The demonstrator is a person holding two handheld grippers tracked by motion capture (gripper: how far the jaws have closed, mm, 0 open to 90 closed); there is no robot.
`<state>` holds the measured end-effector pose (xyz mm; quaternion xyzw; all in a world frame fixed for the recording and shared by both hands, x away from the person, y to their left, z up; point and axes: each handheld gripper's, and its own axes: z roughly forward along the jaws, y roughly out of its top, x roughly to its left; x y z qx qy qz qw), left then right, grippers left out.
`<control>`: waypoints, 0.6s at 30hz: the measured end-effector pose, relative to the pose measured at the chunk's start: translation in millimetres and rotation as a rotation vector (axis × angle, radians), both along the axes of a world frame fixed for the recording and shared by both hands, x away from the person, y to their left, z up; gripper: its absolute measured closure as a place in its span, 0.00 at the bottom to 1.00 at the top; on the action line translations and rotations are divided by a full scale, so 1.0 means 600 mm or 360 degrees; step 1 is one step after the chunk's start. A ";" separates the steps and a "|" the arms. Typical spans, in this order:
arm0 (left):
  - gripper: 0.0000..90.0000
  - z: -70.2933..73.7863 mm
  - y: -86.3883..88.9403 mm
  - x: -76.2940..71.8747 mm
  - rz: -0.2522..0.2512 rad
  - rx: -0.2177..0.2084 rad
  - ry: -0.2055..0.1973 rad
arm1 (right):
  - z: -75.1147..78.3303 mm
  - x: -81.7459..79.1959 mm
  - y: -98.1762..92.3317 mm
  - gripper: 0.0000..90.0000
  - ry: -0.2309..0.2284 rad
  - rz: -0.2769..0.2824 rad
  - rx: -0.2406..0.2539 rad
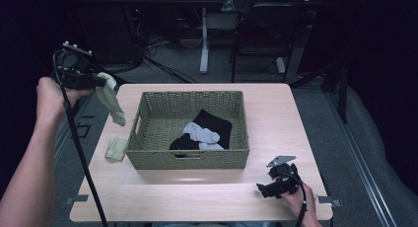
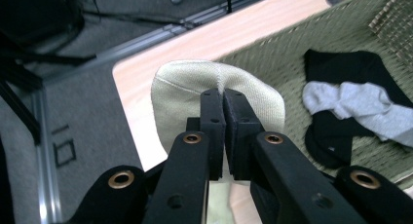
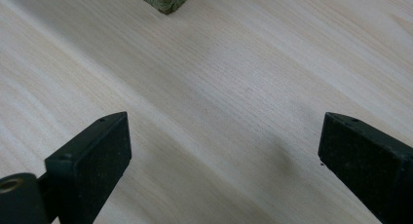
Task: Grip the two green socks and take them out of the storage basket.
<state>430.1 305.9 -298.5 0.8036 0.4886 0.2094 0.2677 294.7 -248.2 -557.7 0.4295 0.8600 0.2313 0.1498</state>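
The left gripper point(image 1: 98, 80) is hanging in the air off the left edge of the pale wooden table point(image 1: 276, 113), jaws clamping together on a pale yellow-green fabric sock point(image 1: 110, 97) that is dangling clear of the tabletop, just left of the olive woven rectangular basket point(image 1: 148, 158). A second pale yellow-green sock point(image 1: 116, 149) is lying flat on the table against the basket's left wall. Inside the basket a black sock point(image 1: 217, 124) and a light grey sock point(image 1: 201, 134) are sitting bunched together. The right gripper point(image 1: 266, 189) is resting low at the table's near right corner, jaws standing wide apart with bare wood between them.
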 end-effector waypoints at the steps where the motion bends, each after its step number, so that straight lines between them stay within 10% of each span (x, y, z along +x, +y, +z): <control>1: 0.97 -0.010 0.006 0.002 0.0008 -0.0010 0.0016 | 0.000 0.000 0.000 0.05 0.0001 -0.0001 0.0000; 18: 0.97 -0.214 0.050 -0.006 0.0101 -0.0092 0.0319 | -0.003 0.001 0.003 0.05 0.0014 0.0002 0.0023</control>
